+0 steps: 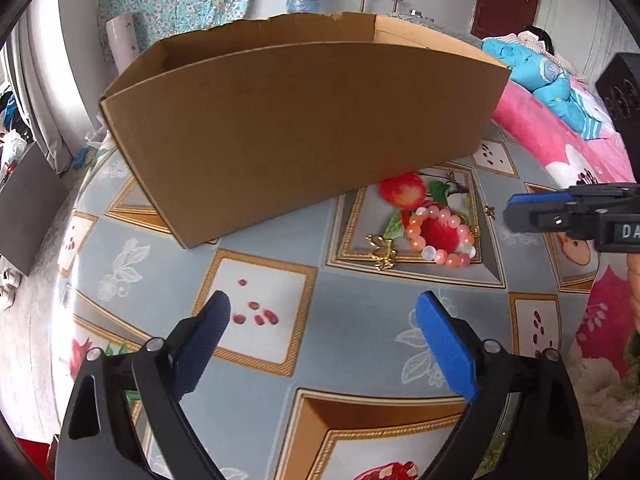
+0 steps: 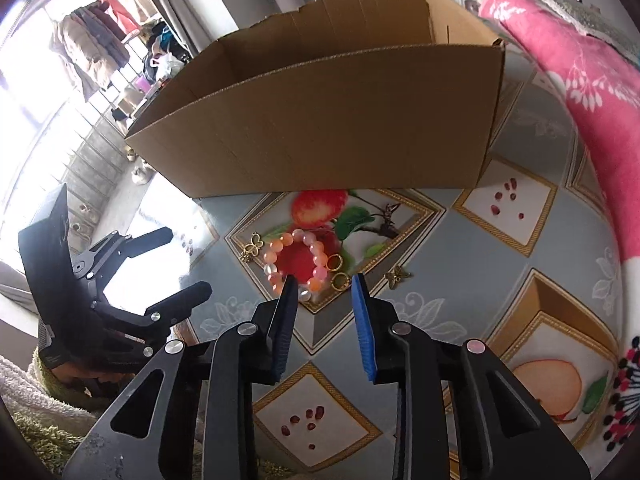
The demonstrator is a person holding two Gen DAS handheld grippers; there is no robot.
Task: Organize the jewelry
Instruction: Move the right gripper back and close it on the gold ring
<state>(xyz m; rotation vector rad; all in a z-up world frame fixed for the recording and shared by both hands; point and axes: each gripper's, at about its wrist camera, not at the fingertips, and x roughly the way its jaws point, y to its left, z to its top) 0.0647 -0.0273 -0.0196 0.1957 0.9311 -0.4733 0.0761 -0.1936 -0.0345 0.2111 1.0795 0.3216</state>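
A pink and orange bead bracelet (image 1: 440, 236) lies on the patterned tablecloth in front of an open cardboard box (image 1: 296, 128). A gold clover charm (image 1: 384, 250) lies left of it. In the right wrist view the bracelet (image 2: 298, 262) has two gold rings (image 2: 337, 272) at its right, a gold charm (image 2: 251, 246) at its left and a small gold butterfly (image 2: 397, 276) further right. My right gripper (image 2: 325, 282) is open, its fingertips just short of the bracelet's near edge. My left gripper (image 1: 322, 304) is open and empty, well short of the jewelry.
The cardboard box (image 2: 320, 120) stands at the back of the table. A pink floral blanket (image 2: 592, 92) lies along the right side. The left gripper (image 2: 176, 260) shows at the left of the right wrist view. The tablecloth (image 1: 280, 312) has fruit prints.
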